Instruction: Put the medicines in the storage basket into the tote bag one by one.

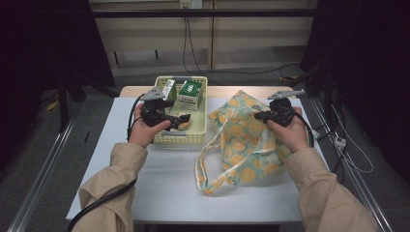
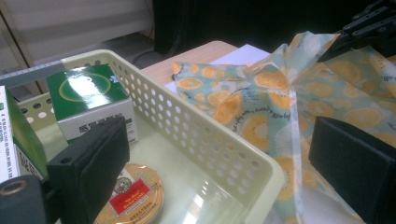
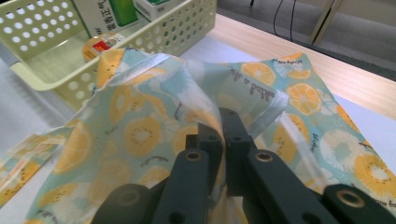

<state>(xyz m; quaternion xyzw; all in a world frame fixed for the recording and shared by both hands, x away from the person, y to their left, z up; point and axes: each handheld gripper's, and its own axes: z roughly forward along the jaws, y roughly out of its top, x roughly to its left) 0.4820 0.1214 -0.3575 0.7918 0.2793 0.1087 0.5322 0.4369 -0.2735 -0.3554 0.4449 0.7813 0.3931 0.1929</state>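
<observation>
Between the open jaws of the left gripper [image 2: 219,172] sits the basket [image 2: 233,154] wall — it should drop onto the tin [image 2: 133,196] while the right gripper [image 3: 223,128], clenched on the bag [image 3: 140,130] rim, holds it up.

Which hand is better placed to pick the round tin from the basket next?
Left. The left gripper hovers open over the basket, with the round tin just below its jaws. The right gripper is shut on the orange-print bag, holding its edge up.
</observation>
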